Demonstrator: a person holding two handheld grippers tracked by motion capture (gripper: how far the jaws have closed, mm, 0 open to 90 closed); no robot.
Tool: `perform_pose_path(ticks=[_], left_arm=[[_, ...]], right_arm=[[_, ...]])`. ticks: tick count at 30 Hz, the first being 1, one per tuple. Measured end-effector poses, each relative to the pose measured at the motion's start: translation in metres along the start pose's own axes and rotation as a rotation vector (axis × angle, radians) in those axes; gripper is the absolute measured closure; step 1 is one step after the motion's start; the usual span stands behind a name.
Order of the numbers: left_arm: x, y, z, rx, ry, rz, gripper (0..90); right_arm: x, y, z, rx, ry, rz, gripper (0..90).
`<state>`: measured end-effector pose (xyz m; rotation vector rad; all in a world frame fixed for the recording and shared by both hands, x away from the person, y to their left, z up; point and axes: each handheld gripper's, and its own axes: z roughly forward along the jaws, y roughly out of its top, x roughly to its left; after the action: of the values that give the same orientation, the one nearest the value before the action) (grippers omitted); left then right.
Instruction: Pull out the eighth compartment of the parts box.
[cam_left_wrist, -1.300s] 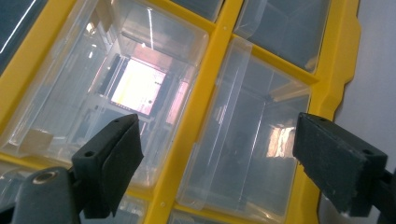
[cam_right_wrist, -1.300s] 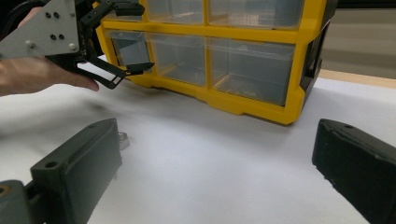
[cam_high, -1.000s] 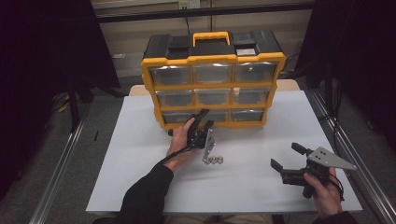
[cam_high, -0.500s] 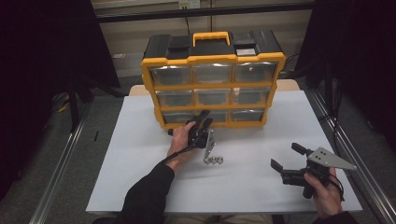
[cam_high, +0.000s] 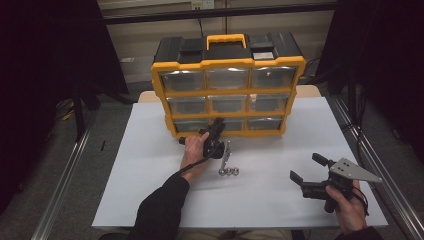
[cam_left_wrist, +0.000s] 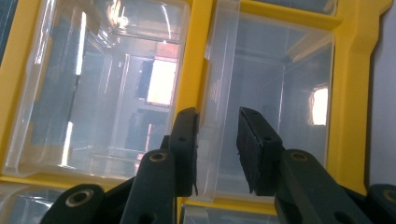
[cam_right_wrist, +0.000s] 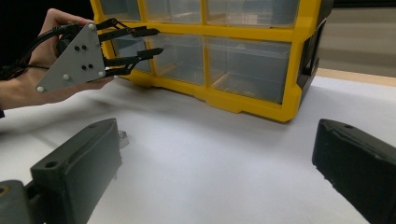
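A yellow organizer (cam_high: 227, 92) with clear drawers and a black top stands at the back of the white table. My left gripper (cam_high: 218, 125) is held up to its bottom row, near the divider between the left and middle drawers. In the left gripper view the jaws (cam_left_wrist: 217, 116) stand apart, with a drawer's clear plastic lip (cam_left_wrist: 219, 84) between them and not pinched. The right gripper view shows those fingers (cam_right_wrist: 149, 42) spread in front of the organizer (cam_right_wrist: 252, 100). My right gripper (cam_high: 306, 167) is open and holds nothing, low over the table's front right.
Three small metal nuts (cam_high: 228, 171) lie in a row on the table just below the left hand. The white table (cam_high: 280, 150) runs on to the organizer's base. Metal rails run along both sides of the table.
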<state>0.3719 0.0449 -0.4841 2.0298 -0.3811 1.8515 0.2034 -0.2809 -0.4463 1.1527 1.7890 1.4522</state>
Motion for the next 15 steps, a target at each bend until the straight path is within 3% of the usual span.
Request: perform_pose_path(ticks=[15], left_arm=[[-0.0068, 0.0039, 0.001, 0.03, 0.071, 0.053, 72.7]], right_arm=[[-0.0004, 0.0001, 0.001, 0.0, 0.01, -0.004, 1.3]])
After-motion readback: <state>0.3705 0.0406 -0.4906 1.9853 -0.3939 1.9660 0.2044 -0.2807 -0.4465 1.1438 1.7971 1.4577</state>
